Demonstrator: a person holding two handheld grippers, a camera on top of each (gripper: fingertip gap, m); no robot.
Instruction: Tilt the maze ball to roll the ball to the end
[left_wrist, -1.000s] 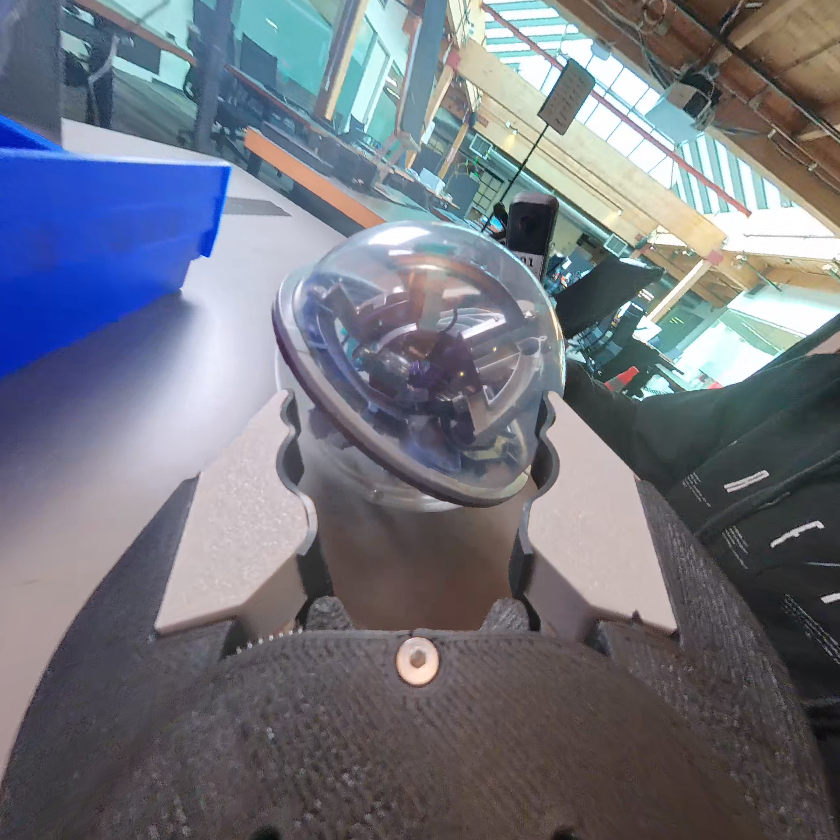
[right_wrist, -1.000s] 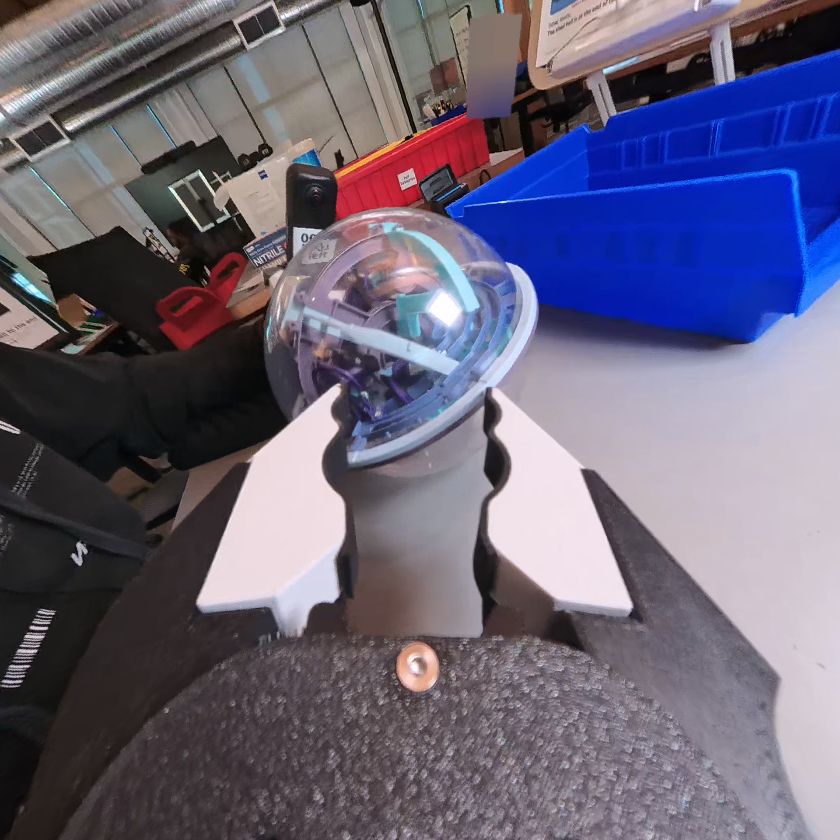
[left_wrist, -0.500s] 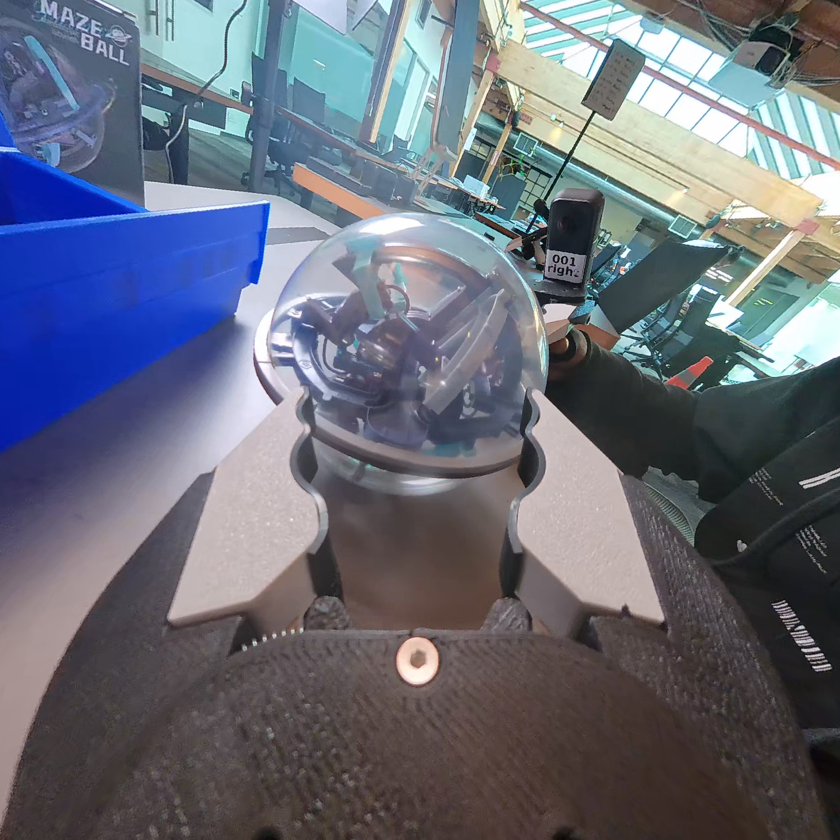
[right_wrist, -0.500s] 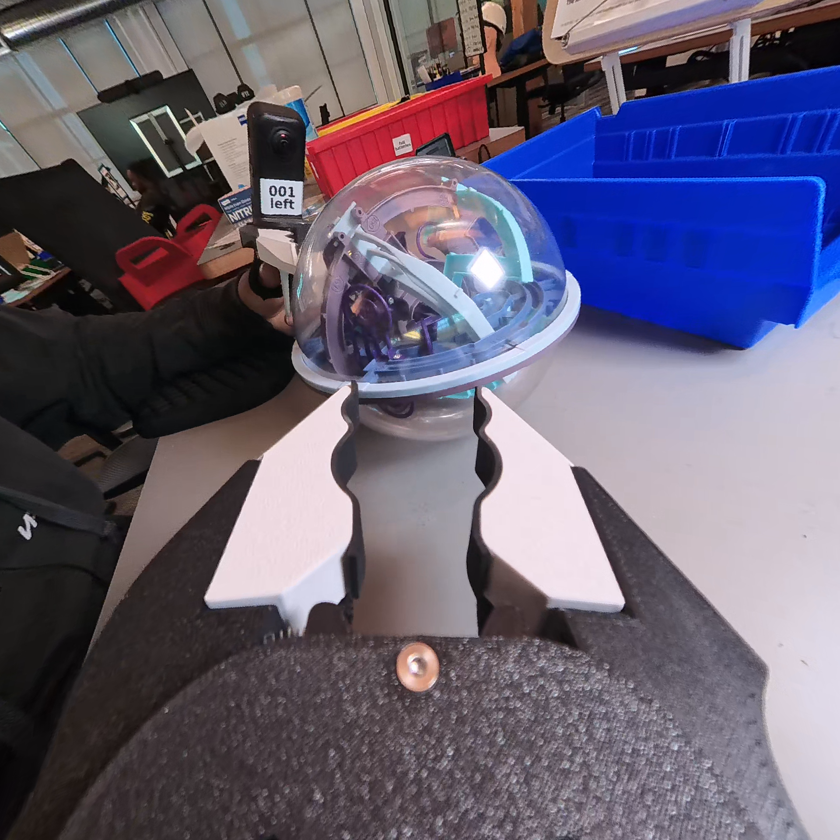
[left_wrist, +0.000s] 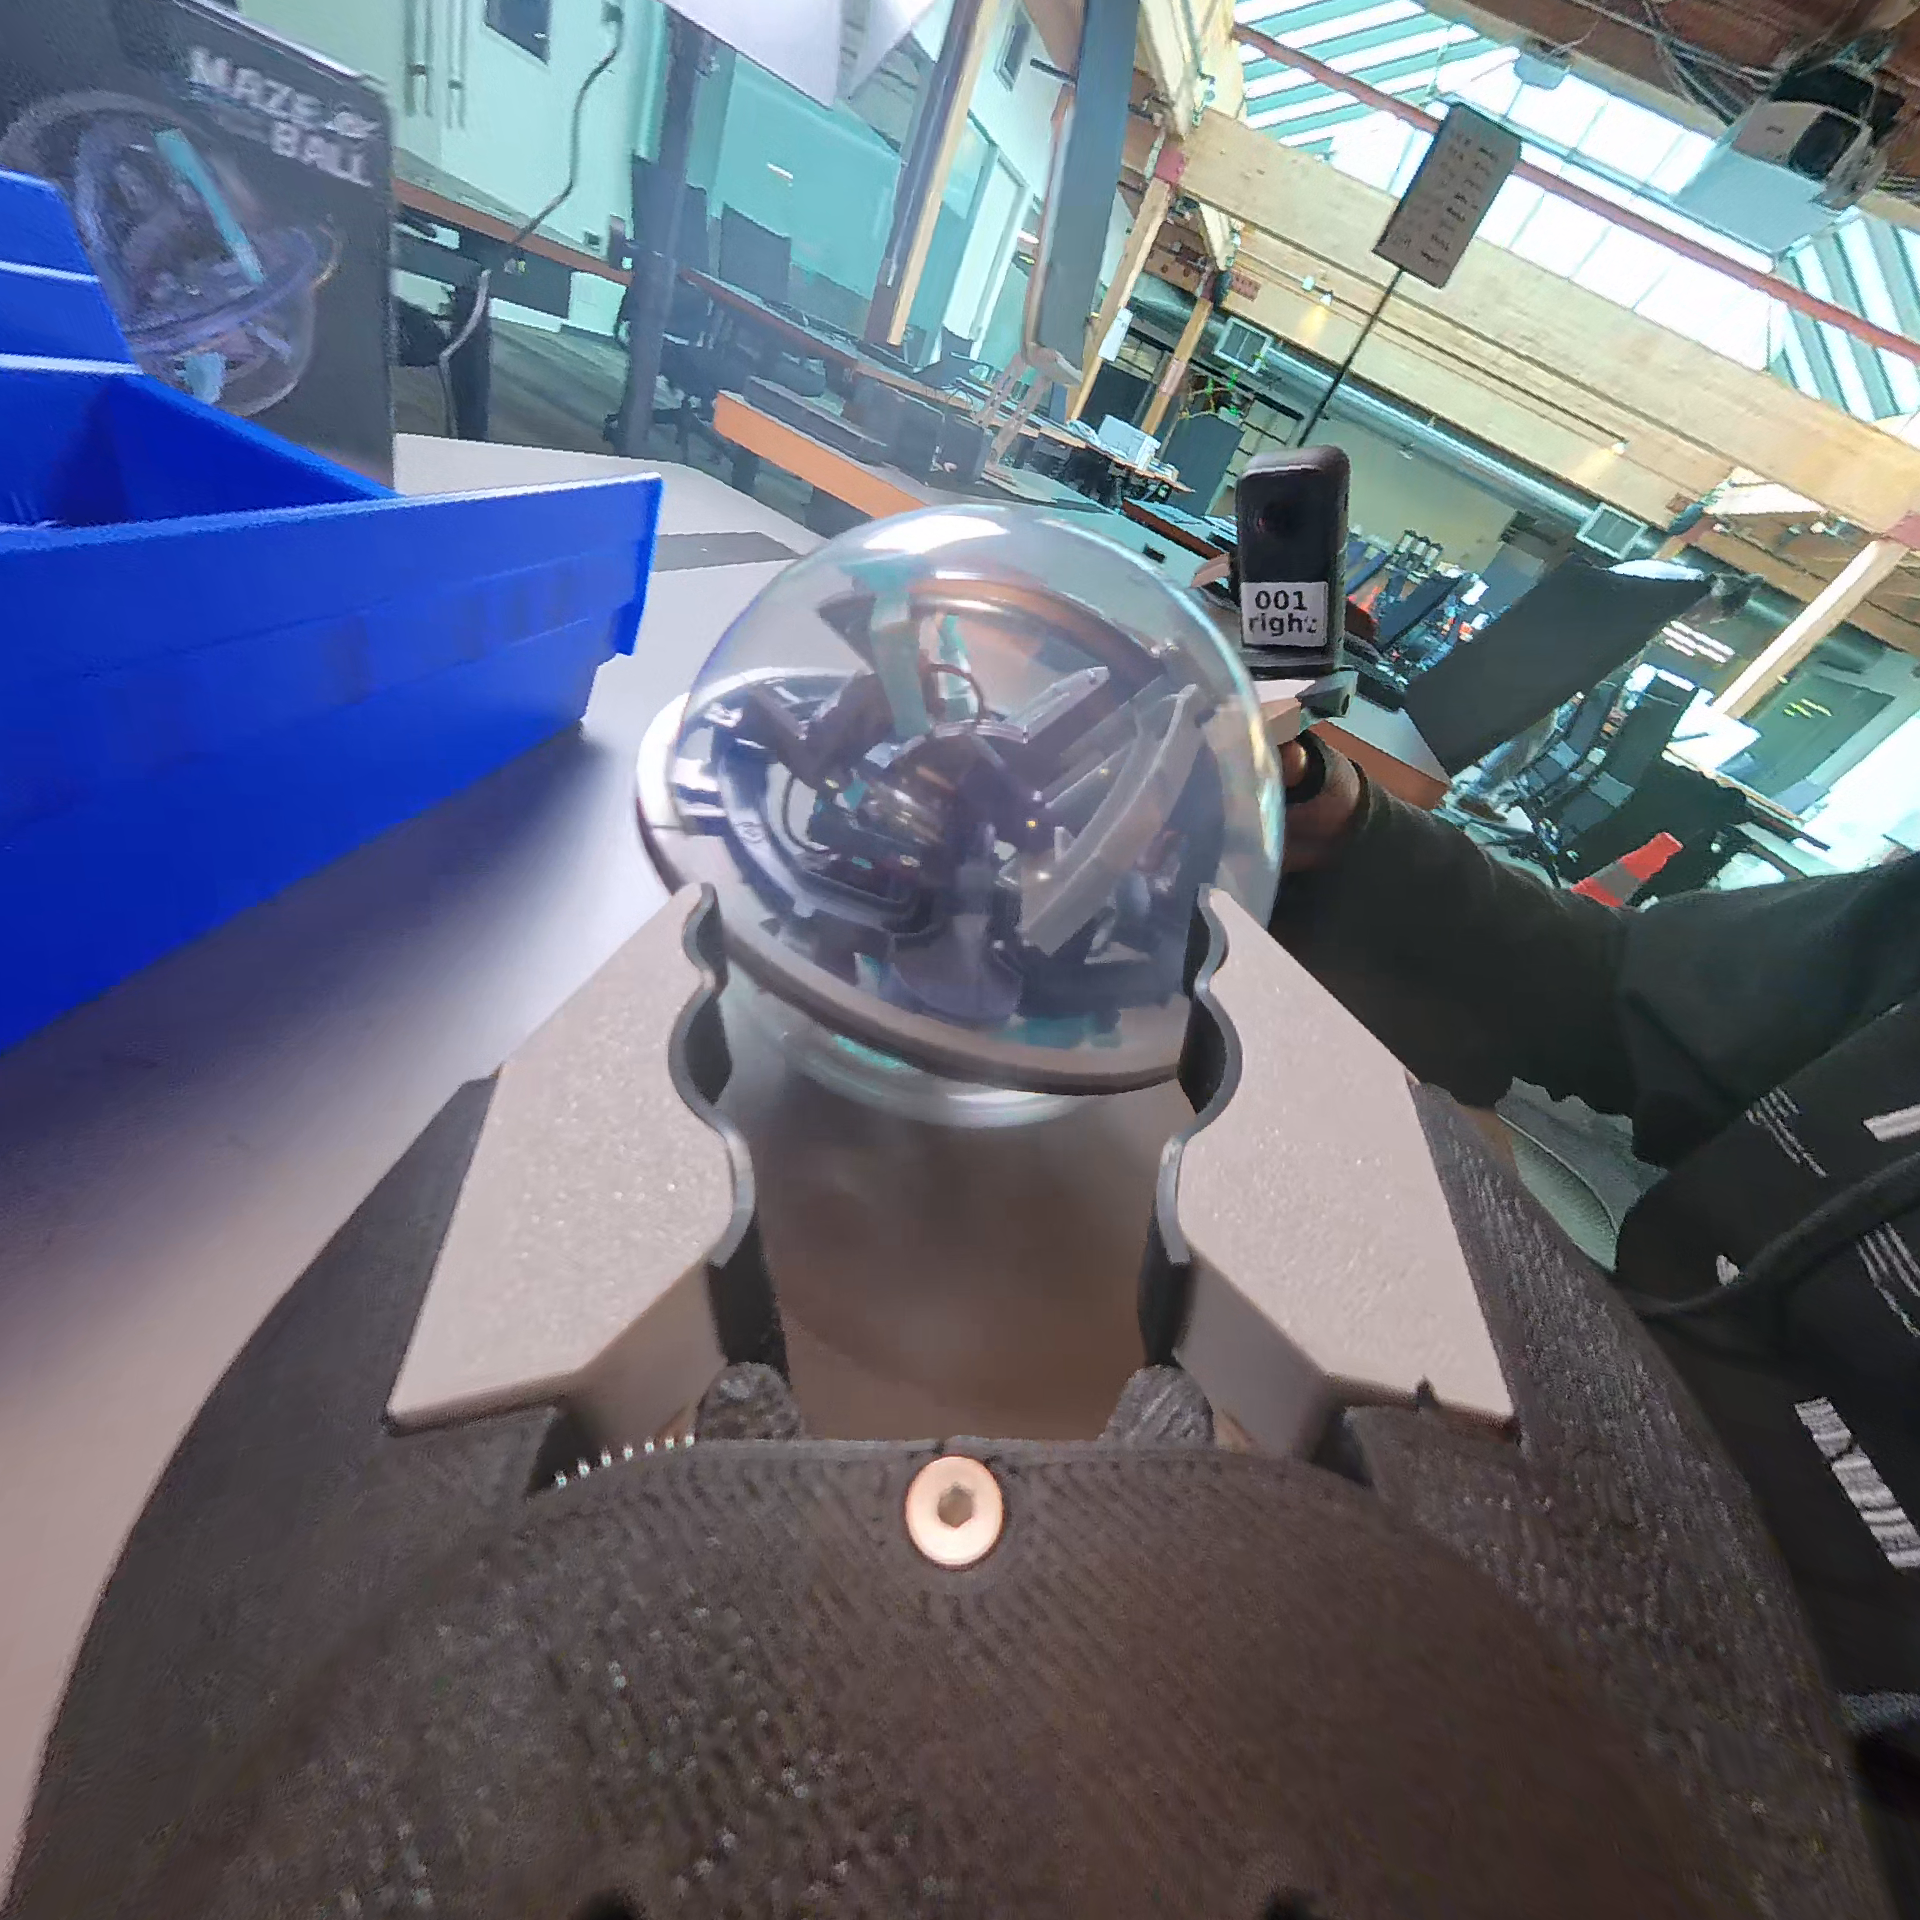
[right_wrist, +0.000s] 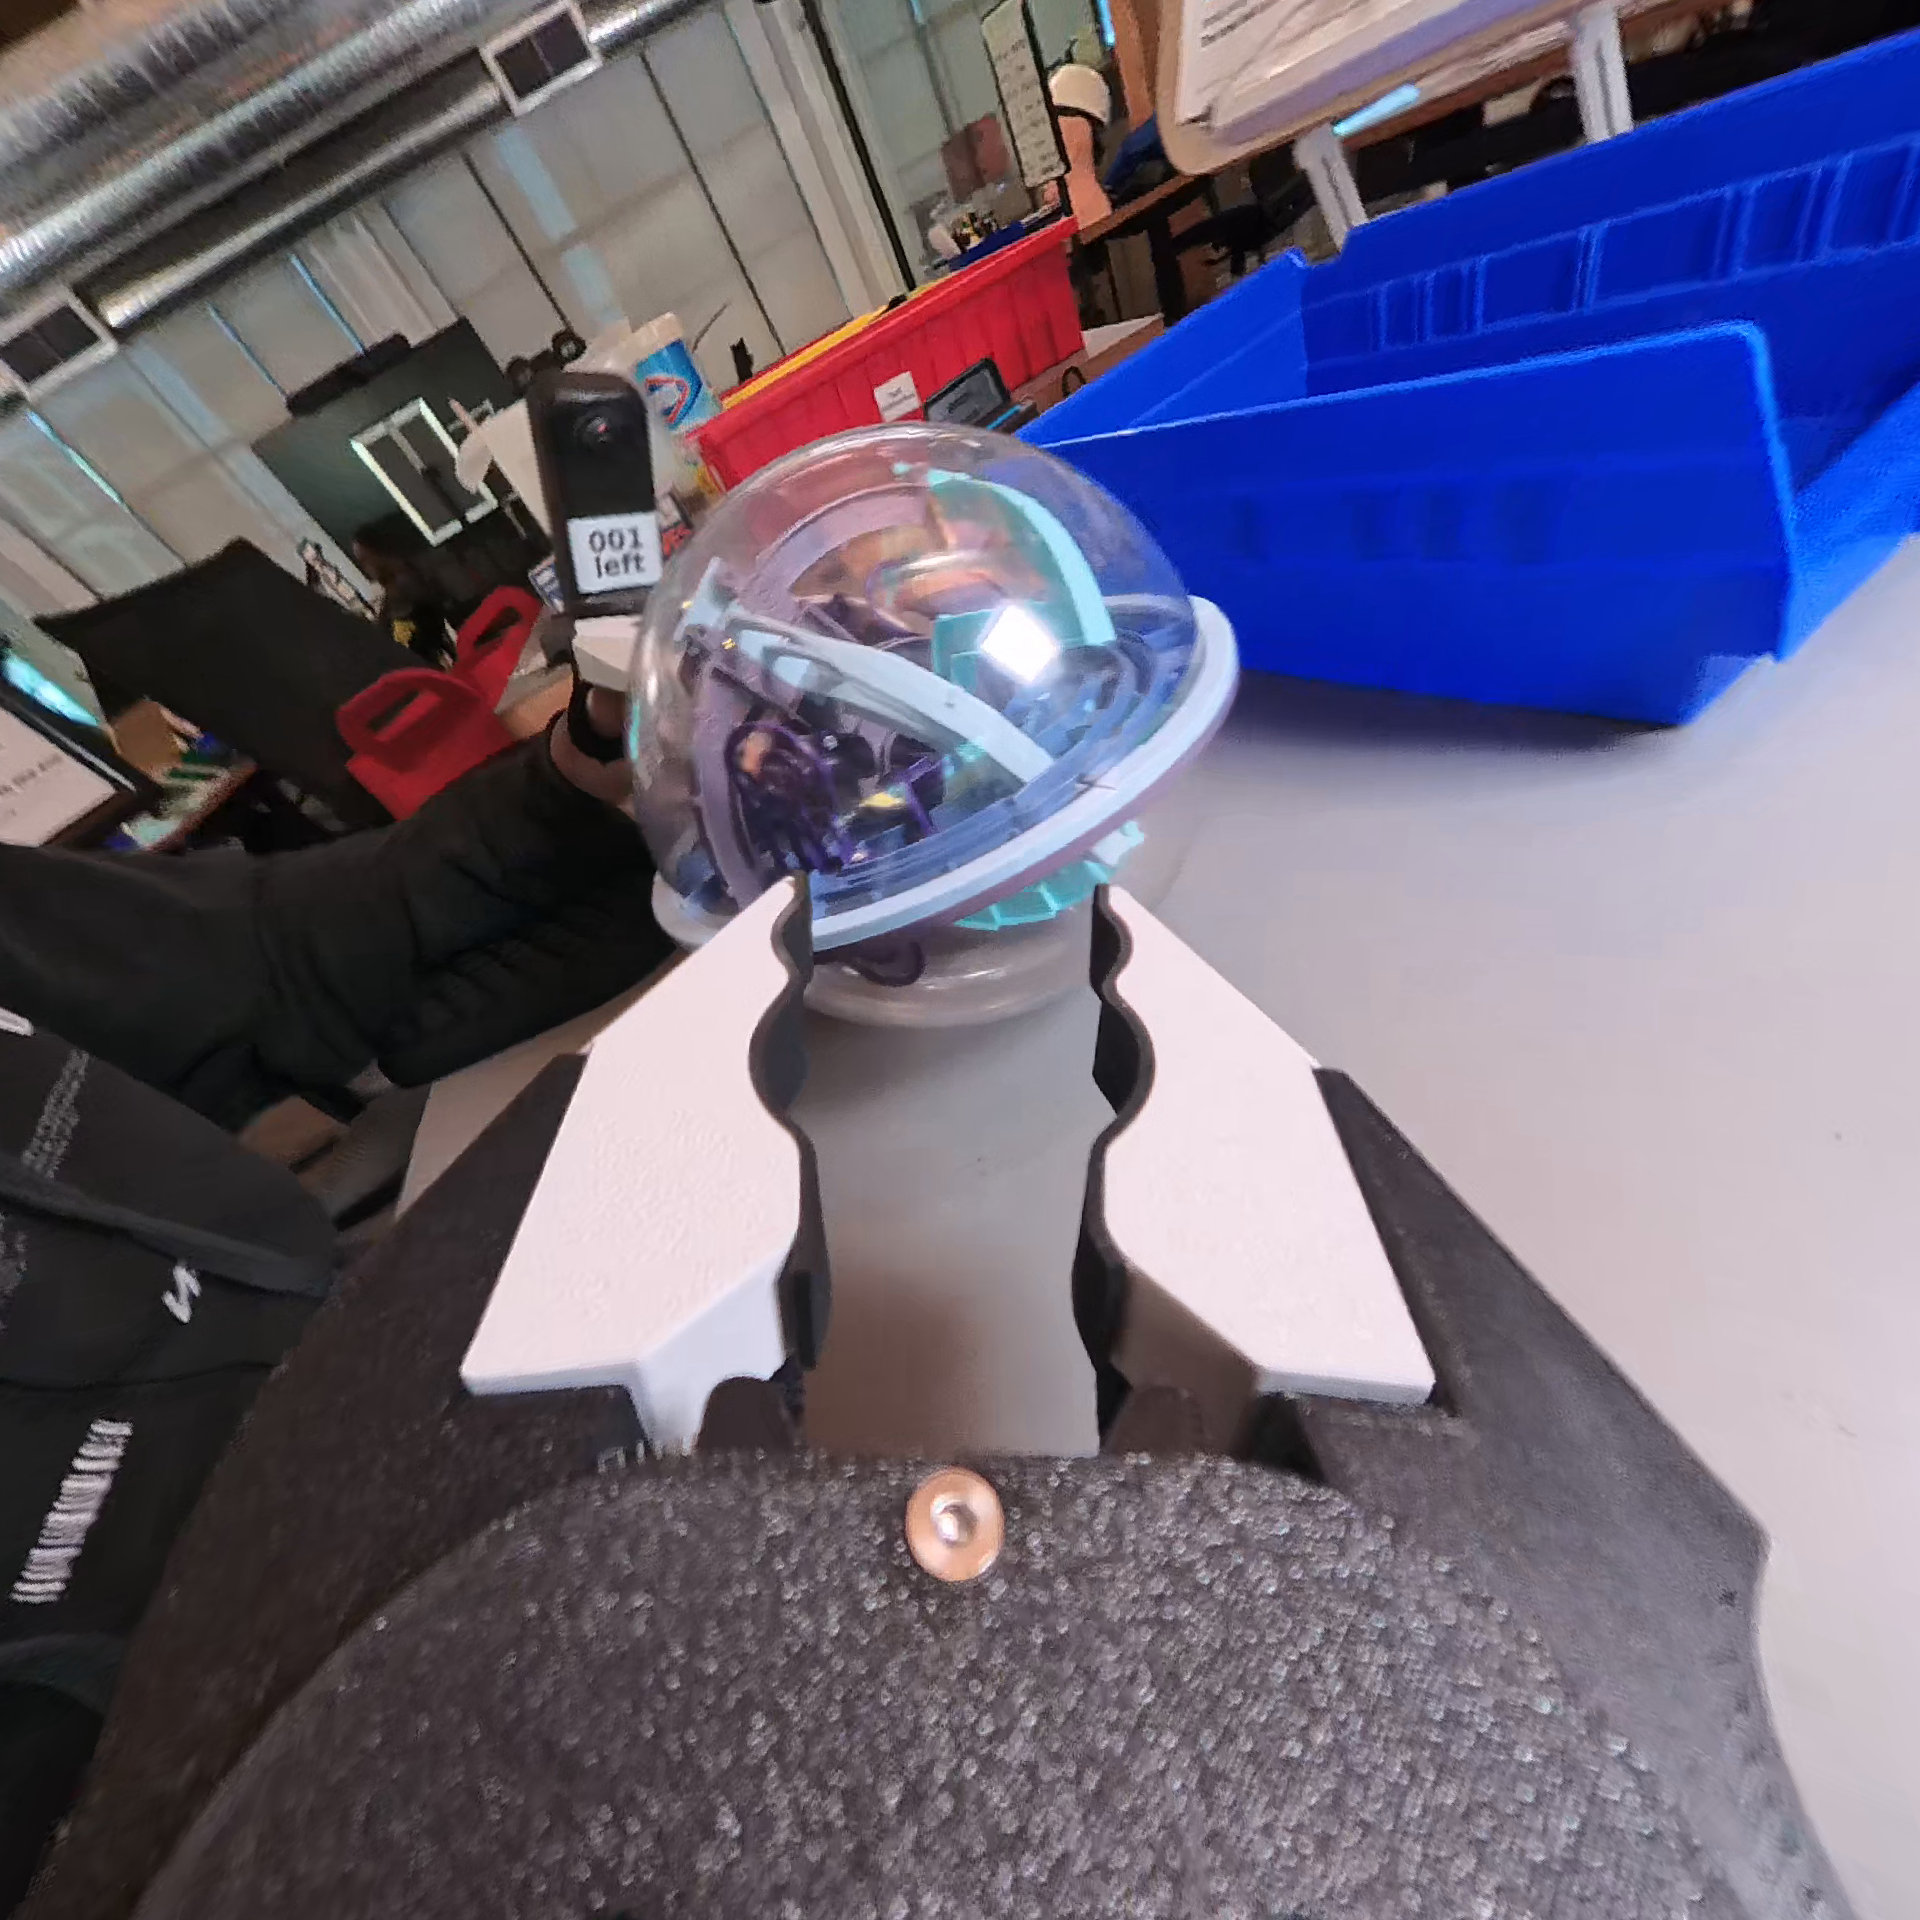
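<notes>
Grey tabletop (right_wrist: 1507, 987) in a high-ceilinged workshop carries a clear maze ball (left_wrist: 966, 790), a transparent sphere packed with grey, purple and teal tracks and ringed by a flat band at its middle. Seen from the left wrist camera, the ball sits tilted, its band sloping down toward the right, and the left gripper (left_wrist: 951, 935) stands wide apart around its near side, both grey fingertips (left_wrist: 675, 935) lying against the ball at the level of the band. From the opposite side, the right gripper (right_wrist: 945, 914) faces the same ball (right_wrist: 914, 686) with a narrower gap; its white fingertips (right_wrist: 769, 925) meet the underside of the sloping band, where a teal ribbed piece (right_wrist: 1049, 894) shows. Whether these pads press firmly cannot be told. Each view catches the other gripper's black camera post beyond the ball, held by a hand in a dark sleeve (right_wrist: 436, 883). A blue bin (right_wrist: 1507, 499) stands on the table just behind the ball, with a red bin (right_wrist: 914, 343) farther back and a dark printed box (left_wrist: 239, 239) behind the blue bin (left_wrist: 260, 623).
</notes>
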